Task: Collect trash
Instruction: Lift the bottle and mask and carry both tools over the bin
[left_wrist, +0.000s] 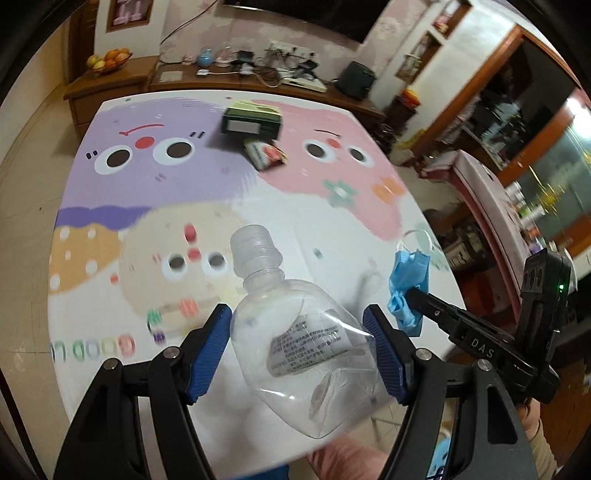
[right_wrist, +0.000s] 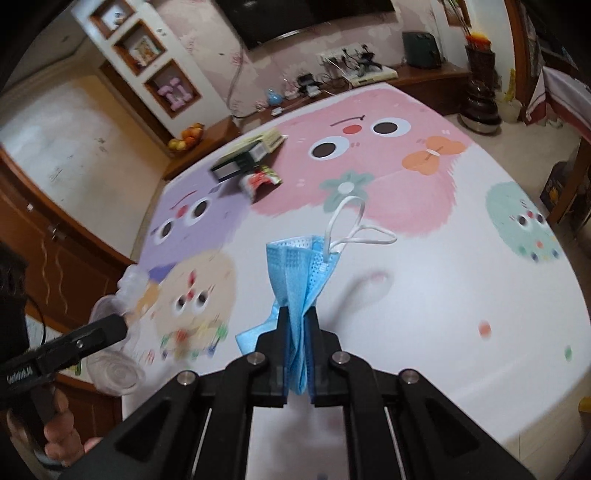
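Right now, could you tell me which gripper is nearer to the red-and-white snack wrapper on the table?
Neither clearly. The left gripper, holding the clear bottle, and the right gripper, clamping the blue mask, both hover at the near edge, side by side, far from the wrapper.

Bottle (left_wrist: 295, 354) between my left gripper's (left_wrist: 301, 350) fingers, mask (right_wrist: 301, 280) between my right gripper's (right_wrist: 298, 332) — both above the table (right_wrist: 461, 295). Box (left_wrist: 252, 120) and wrapper (left_wrist: 265, 152) far ahead, touching.
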